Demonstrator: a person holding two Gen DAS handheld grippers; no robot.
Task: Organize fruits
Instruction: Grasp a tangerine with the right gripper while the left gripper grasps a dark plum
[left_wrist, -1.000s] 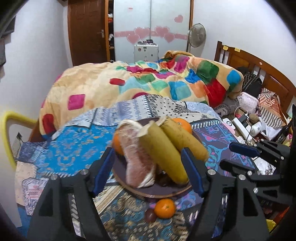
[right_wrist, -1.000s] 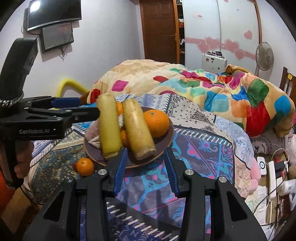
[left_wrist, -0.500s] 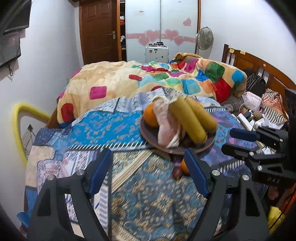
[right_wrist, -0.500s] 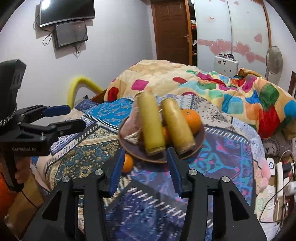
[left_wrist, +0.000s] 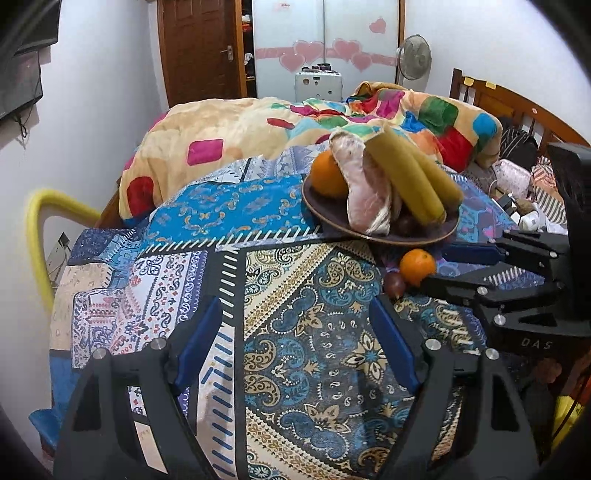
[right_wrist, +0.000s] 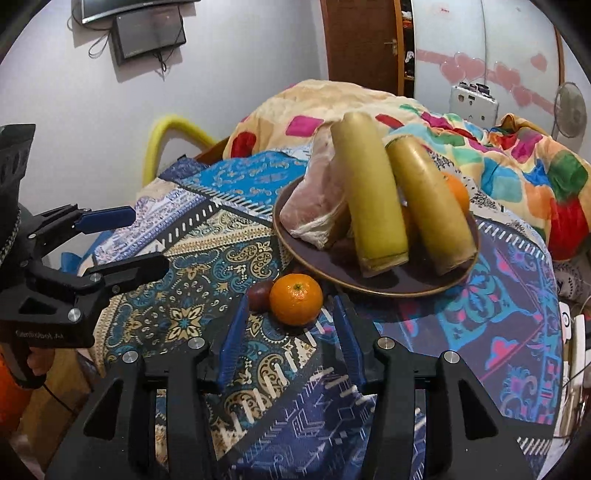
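Observation:
A dark plate (right_wrist: 369, 291) on the patterned cloth holds two yellow-green stalks (right_wrist: 373, 192), a pink peeled wedge (right_wrist: 321, 195) and an orange (right_wrist: 456, 192). Beside the plate's near rim lie a loose tangerine (right_wrist: 295, 298) and a small dark fruit (right_wrist: 258, 295). My right gripper (right_wrist: 291, 301) is open, its blue pads on either side of the tangerine, just short of it and apart from it. My left gripper (left_wrist: 295, 310) is open and empty over bare cloth, left of the plate (left_wrist: 321, 214). It shows as the left gripper (right_wrist: 149, 238) in the right wrist view.
A colourful patchwork blanket (left_wrist: 236, 140) is piled behind the plate. A yellow padded rail (left_wrist: 37, 229) stands at the left edge. A wooden headboard (left_wrist: 517, 103) and small clutter (left_wrist: 524, 218) lie to the right. A hand (right_wrist: 37, 362) holds the left gripper's handle.
The left gripper has pulled back and to the left, so the plate no longer sits between its fingers. The right gripper has swung left and down to the tangerine, with its jaws slightly wider.

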